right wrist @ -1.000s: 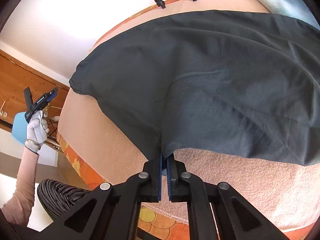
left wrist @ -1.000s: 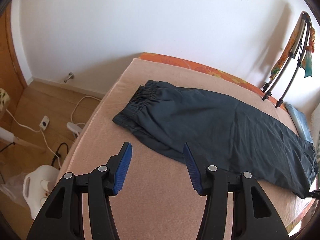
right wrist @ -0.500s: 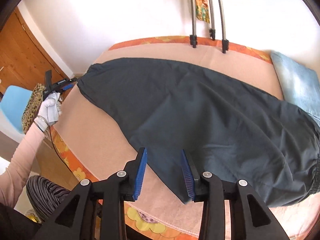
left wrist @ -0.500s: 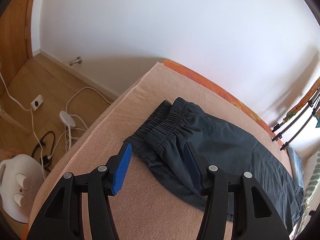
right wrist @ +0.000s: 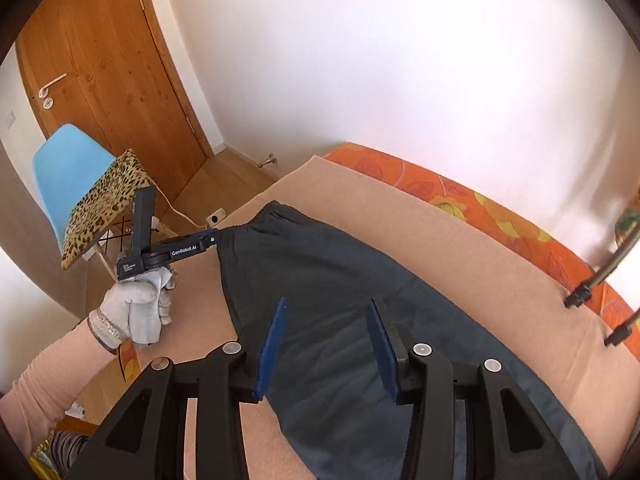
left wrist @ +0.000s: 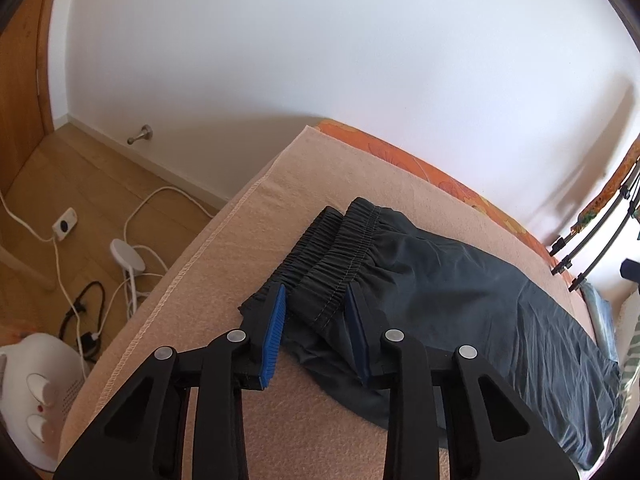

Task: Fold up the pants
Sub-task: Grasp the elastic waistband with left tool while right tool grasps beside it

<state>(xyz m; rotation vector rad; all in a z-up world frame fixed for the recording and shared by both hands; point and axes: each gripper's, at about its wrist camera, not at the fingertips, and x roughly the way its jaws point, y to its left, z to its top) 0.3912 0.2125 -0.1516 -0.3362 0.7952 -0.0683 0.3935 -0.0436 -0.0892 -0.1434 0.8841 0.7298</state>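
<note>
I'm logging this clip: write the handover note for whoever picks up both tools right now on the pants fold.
Left tool: open, jaws on either side of the near corner of the waistband, not clamped.
Right tool: open, holding nothing, above the middle of the pants.
The pants lie lengthwise on the beige blanket, one leg stacked on the other, waistband at the end nearest the door.
Done, by the look of it: the lengthwise fold.
Left: grip the waistband, take hold of the far end, fold across, probably twice.

I'm in a bedroom at home: bed (left wrist: 224, 360) lower centre, wooden door (right wrist: 104, 80) upper left, heater (left wrist: 36, 392) lower left.
</note>
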